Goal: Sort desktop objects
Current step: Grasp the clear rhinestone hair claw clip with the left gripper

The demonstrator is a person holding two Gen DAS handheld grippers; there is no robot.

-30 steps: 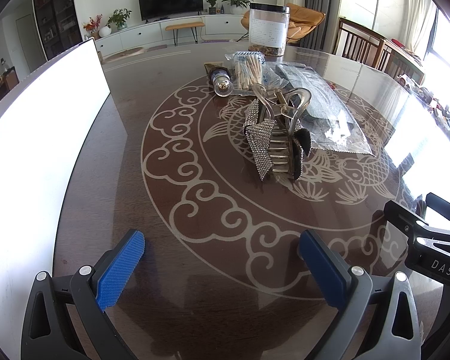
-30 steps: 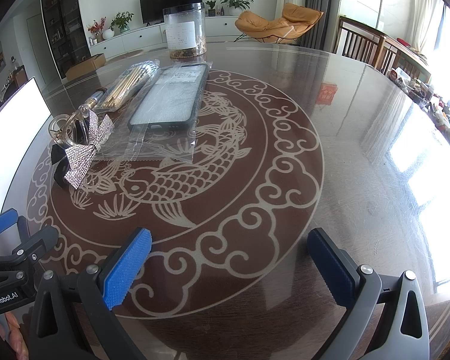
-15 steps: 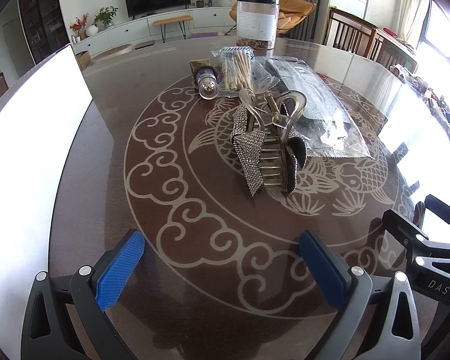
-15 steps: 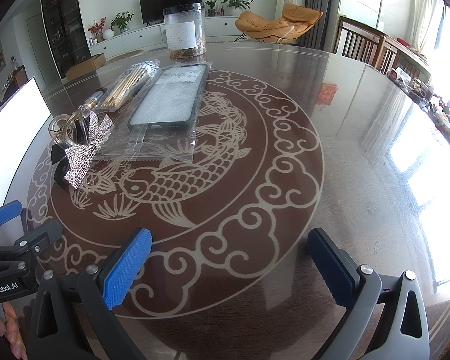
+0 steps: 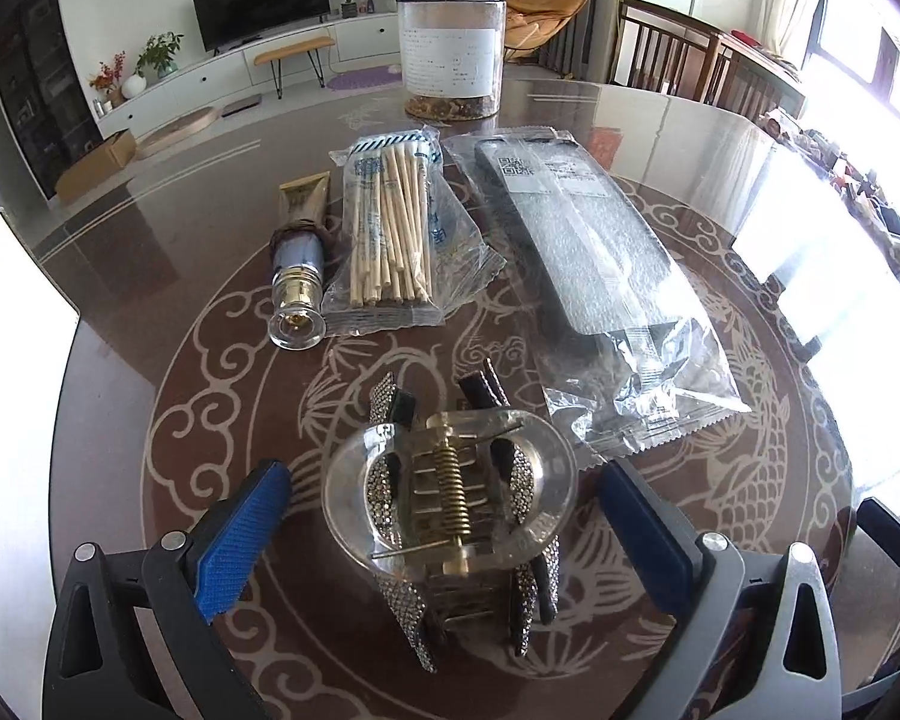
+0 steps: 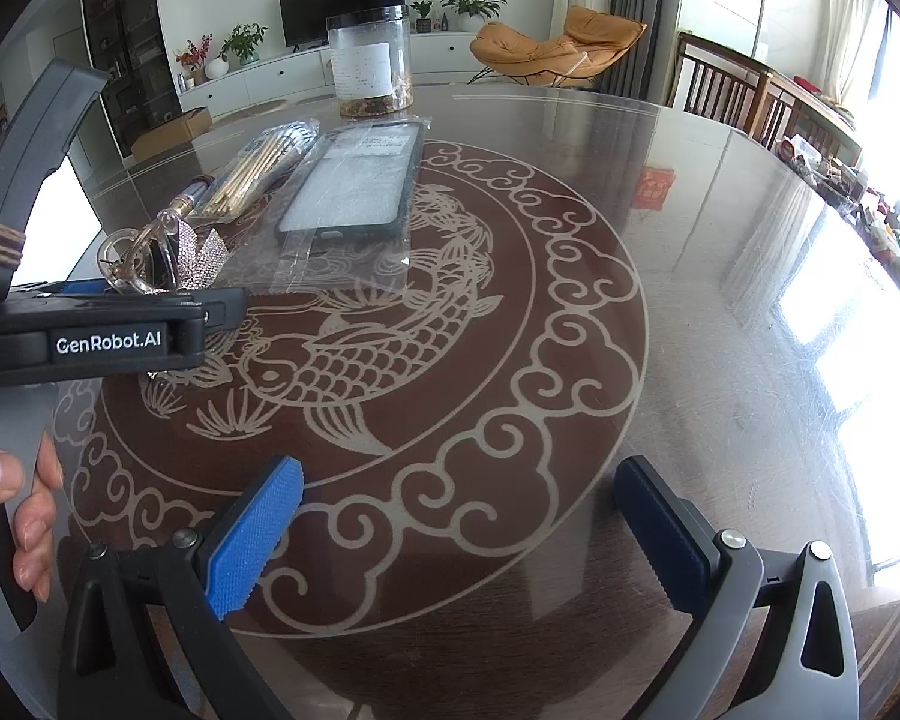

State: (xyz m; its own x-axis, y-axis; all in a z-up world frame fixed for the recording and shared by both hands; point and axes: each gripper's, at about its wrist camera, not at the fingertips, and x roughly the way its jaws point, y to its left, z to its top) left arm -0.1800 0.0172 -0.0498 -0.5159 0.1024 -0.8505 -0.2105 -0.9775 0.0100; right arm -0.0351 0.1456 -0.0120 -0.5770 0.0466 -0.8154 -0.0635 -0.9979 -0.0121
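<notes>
Glossy round table (image 5: 150, 276) is carrying everything: my left gripper (image 5: 444, 516) is straddling the rhinestone hair claw (image 5: 450, 498), jaws just narrowing, not yet touching it. Beyond it I'm seeing a swab packet (image 5: 396, 228), cosmetic tube (image 5: 297, 276), bagged phone case (image 5: 594, 246) and jar (image 5: 450, 54). My right gripper (image 6: 456, 534) is gaping over bare tabletop.

Hair clip (image 6: 150, 264) half-hidden behind left gripper (image 6: 120, 324) — jar (image 5: 450, 48) label txt prob. too small.
</notes>
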